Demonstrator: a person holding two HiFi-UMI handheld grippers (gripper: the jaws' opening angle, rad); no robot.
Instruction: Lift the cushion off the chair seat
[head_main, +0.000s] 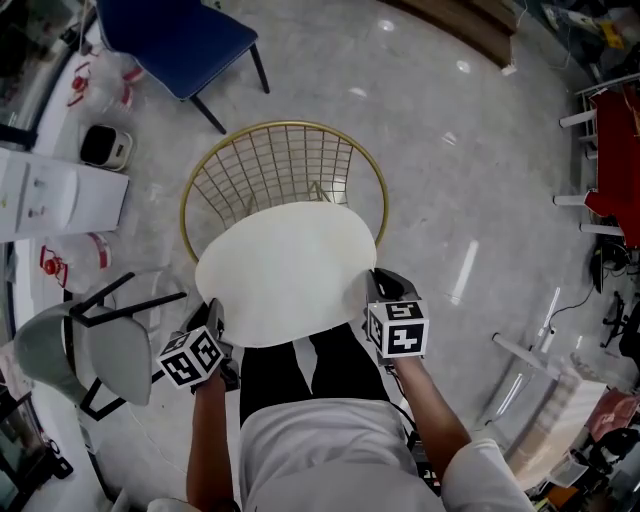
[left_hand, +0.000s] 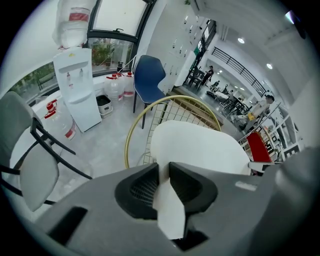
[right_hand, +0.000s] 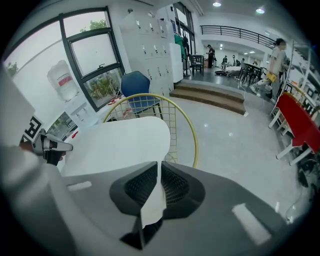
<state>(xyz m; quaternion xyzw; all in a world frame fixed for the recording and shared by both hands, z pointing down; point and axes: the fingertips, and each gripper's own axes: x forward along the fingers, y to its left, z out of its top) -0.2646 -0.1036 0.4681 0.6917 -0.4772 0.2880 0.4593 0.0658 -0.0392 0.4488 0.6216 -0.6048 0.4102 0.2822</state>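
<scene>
Two tools gripped one cushion (head_main: 285, 270).
The left tool (head_main: 214, 322) and the right tool (head_main: 374, 292) each clamped its nearest edge; it looked light, thin and stiff enough to stay flat.

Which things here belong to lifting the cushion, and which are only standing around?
In the job: white cushion, gold wire chair, left gripper and right gripper, both shut on the cushion.
Standing about: blue chair, grey chair, water dispenser, water bottles.
</scene>
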